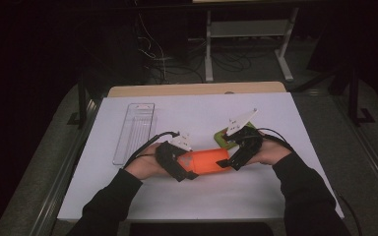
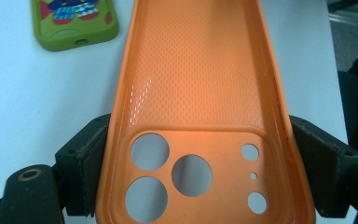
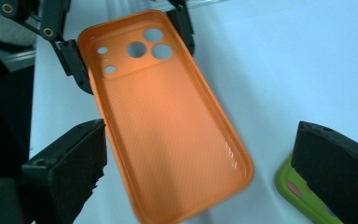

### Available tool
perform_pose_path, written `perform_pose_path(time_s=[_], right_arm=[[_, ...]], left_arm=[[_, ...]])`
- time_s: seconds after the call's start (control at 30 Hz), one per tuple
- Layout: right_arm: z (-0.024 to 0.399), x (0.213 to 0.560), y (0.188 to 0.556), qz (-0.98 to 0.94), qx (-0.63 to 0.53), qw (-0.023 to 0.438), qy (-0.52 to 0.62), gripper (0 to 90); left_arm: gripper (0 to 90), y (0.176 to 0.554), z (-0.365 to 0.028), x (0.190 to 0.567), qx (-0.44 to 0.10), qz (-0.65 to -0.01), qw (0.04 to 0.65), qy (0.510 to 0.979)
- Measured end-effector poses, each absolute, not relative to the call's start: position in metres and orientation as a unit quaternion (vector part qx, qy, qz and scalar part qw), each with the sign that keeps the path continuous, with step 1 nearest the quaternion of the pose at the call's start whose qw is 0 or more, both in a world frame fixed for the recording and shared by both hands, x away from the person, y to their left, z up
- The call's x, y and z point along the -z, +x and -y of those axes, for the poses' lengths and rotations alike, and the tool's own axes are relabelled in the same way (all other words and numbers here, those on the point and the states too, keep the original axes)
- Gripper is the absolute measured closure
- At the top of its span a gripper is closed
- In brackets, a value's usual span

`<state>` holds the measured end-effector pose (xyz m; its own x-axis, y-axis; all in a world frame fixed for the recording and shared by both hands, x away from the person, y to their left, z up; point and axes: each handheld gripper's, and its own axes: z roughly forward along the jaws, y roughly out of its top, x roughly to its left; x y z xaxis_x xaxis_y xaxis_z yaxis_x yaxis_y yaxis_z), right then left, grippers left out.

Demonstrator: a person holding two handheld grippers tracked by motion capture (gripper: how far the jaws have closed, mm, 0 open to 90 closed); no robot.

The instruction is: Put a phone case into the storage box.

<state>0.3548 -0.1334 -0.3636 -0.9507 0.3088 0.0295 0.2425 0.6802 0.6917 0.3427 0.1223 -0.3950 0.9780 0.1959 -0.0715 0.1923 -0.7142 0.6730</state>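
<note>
An orange phone case (image 1: 206, 161) hangs just above the white table, hollow side up, between my two grippers. My left gripper (image 1: 189, 167) is shut on its camera-hole end, and in the left gripper view the pads (image 2: 86, 163) press both long edges of the case (image 2: 196, 84). My right gripper (image 3: 203, 140) is open at the other end of the case (image 3: 163, 126). Its left jaw sits close beside one edge and its right jaw stands well clear. A green phone case (image 1: 222, 137) with a cartoon picture lies flat on the table behind it.
A clear plastic tray (image 1: 135, 132) lies lengthwise at the back left of the white table (image 1: 202, 196). A wooden board (image 1: 197, 89) edges the table's far side. Beyond it stand dark floor, cables and a metal stand (image 1: 246, 44).
</note>
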Motion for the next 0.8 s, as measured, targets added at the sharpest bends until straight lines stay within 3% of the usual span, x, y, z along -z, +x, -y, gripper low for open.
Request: perform_pose_path(time_s=[0.37,0.8], right_arm=[[0.157,0.364,0.352,-0.887,-0.384,0.047,0.252,2.3],[0.168,0.38,0.341,-0.853,-0.384,0.094,0.34,1.0]], left_arm=[[15.6,0.346,-0.129,0.395,-0.033,-0.151,0.359,0.92],[15.7,0.349,-0.132,0.395,-0.063,-0.201,0.353,0.912]])
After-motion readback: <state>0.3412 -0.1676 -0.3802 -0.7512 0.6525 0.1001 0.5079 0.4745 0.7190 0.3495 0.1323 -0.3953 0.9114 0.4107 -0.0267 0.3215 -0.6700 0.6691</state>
